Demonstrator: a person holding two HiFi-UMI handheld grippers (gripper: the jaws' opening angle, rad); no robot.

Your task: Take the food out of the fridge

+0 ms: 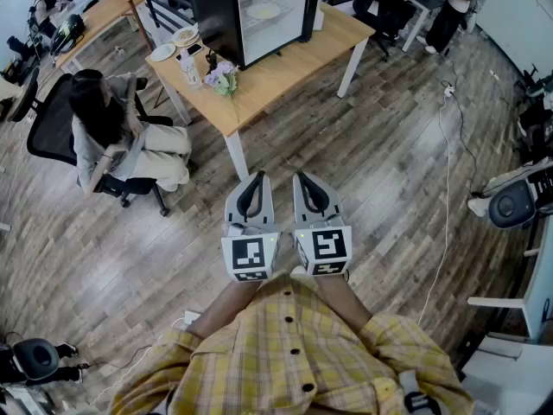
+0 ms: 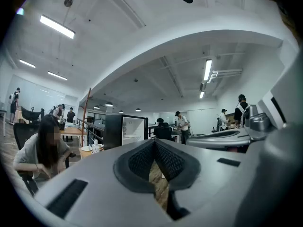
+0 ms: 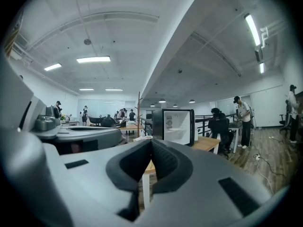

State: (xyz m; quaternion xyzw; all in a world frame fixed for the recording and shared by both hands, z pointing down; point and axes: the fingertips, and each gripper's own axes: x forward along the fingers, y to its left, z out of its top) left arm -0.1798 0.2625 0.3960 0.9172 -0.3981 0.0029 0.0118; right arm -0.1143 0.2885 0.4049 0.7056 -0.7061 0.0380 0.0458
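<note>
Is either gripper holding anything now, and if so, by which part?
Nothing is held. The left gripper and the right gripper both have their jaws together, empty.

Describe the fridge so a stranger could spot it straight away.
Find the light wooden table beside the seated person. At its far end stands the fridge, a black box. Unlike the plates and flowers near it, it is tall with a glass door showing a white interior.
</note>
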